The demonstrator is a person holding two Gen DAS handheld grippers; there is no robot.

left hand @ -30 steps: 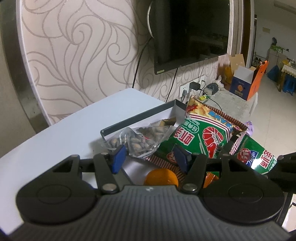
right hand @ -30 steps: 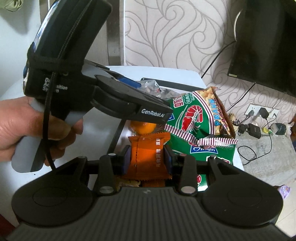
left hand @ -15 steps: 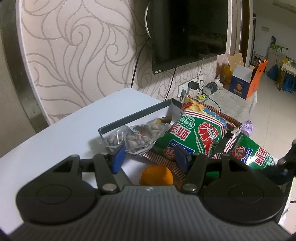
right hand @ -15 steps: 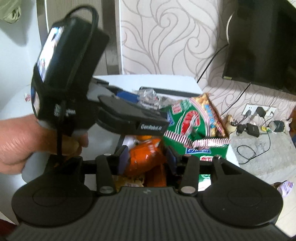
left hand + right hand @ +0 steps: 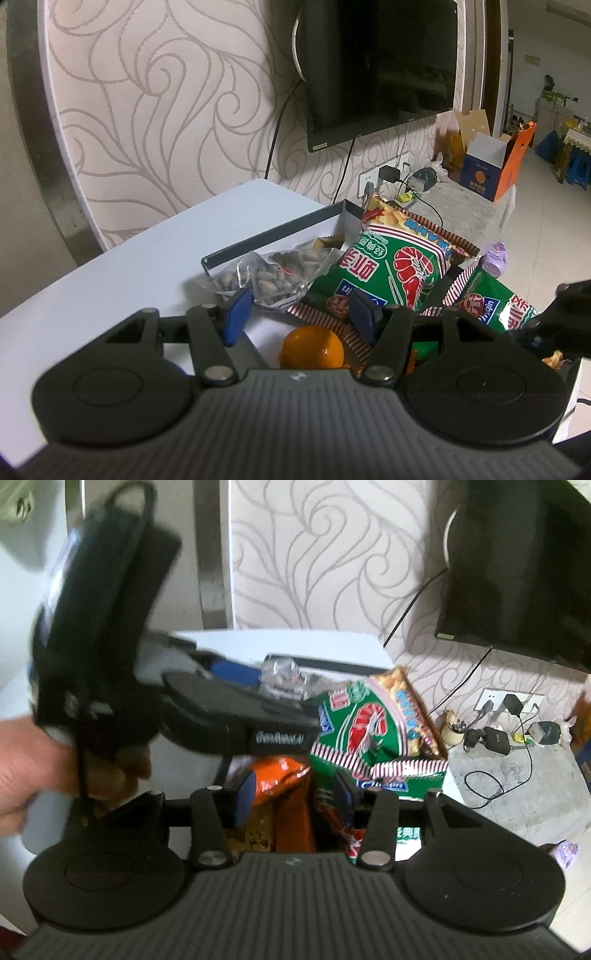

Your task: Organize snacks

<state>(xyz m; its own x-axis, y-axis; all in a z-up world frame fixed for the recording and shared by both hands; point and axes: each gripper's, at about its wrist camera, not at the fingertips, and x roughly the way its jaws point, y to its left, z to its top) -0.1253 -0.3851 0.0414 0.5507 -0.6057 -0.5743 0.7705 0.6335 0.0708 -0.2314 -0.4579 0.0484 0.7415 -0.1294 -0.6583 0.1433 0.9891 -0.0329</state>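
From left to right, our left gripper (image 5: 299, 314) hangs with jaws spread over the orange (image 5: 312, 347) at lower centre, while our right gripper (image 5: 293, 792), jaws just widened, brackets the released orange packet (image 5: 280, 775), its long axis running away from us.

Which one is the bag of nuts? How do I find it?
Find the white table under the black TV. A grey tray on it is full of snacks; at its far left edge lies the nut bag, beside a green prawn bag. It is the only see-through bag, with brown nuts showing inside.
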